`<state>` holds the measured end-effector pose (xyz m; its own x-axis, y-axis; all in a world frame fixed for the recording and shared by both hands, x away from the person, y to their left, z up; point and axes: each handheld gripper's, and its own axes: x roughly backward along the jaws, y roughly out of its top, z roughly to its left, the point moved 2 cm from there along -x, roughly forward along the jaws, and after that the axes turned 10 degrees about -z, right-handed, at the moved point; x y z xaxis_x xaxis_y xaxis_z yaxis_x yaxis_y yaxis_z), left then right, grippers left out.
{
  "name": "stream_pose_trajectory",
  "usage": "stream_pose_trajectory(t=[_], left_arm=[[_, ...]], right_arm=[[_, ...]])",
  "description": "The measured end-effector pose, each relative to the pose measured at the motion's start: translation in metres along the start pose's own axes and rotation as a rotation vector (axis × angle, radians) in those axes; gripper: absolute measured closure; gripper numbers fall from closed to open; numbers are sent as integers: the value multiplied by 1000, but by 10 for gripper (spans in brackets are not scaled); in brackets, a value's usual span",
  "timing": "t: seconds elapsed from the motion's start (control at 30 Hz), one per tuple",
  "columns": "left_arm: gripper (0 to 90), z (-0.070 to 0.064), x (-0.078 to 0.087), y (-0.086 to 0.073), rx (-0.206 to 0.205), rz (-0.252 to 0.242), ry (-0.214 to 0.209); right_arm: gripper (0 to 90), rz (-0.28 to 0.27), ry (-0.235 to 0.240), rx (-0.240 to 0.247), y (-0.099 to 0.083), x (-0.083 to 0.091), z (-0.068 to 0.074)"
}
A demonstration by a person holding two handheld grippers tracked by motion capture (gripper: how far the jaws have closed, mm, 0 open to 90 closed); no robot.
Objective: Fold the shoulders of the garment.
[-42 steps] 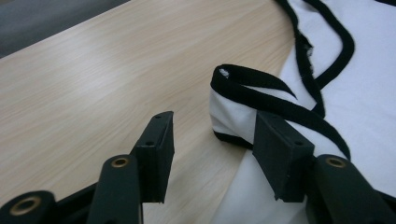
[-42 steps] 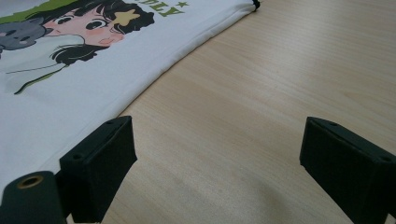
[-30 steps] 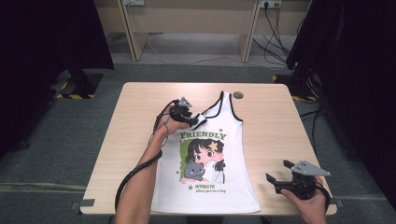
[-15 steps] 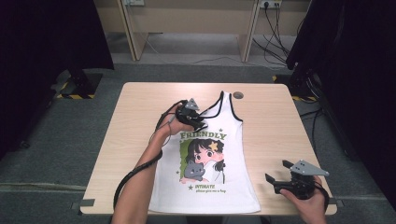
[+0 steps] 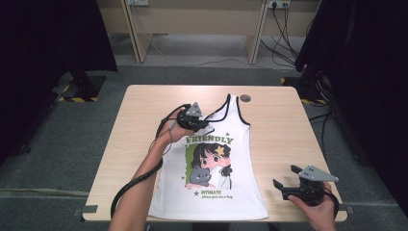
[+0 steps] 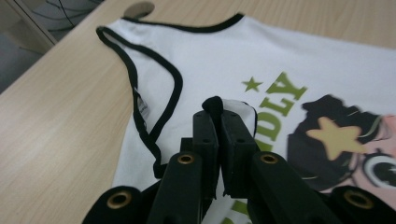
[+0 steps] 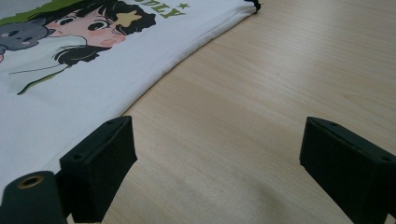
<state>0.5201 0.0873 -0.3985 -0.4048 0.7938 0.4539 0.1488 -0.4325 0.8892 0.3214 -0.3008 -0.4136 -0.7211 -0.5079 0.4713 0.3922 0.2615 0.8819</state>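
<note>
Our left claw [image 6: 215, 122] is clenched on the strap of the tank top [image 5: 211, 192], which lies flat on the desk [image 5: 284, 130]. Our right claw [image 7: 215, 154] waits released. The thin trim could slip free if we pull hard.

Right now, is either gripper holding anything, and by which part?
The left gripper is shut on the tank top, pinching its black-trimmed left shoulder strap. The right gripper is open over the table, holding nothing.
</note>
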Motion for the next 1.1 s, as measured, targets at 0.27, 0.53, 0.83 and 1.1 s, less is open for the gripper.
stream_pose_trajectory(t=[0.27, 0.53, 0.83, 1.1], left_arm=[[829, -34, 28, -19, -76, 47, -43], [788, -49, 38, -47, -83, 108, -72], [604, -33, 58, -38, 12, 5, -15], [519, -31, 18, -33, 29, 117, 78]], right_arm=[[109, 7, 1, 5, 0, -2, 1], [108, 11, 2, 7, -1, -3, 2], [102, 9, 2, 1, -1, -3, 2], [101, 11, -4, -3, -1, -3, 0]])
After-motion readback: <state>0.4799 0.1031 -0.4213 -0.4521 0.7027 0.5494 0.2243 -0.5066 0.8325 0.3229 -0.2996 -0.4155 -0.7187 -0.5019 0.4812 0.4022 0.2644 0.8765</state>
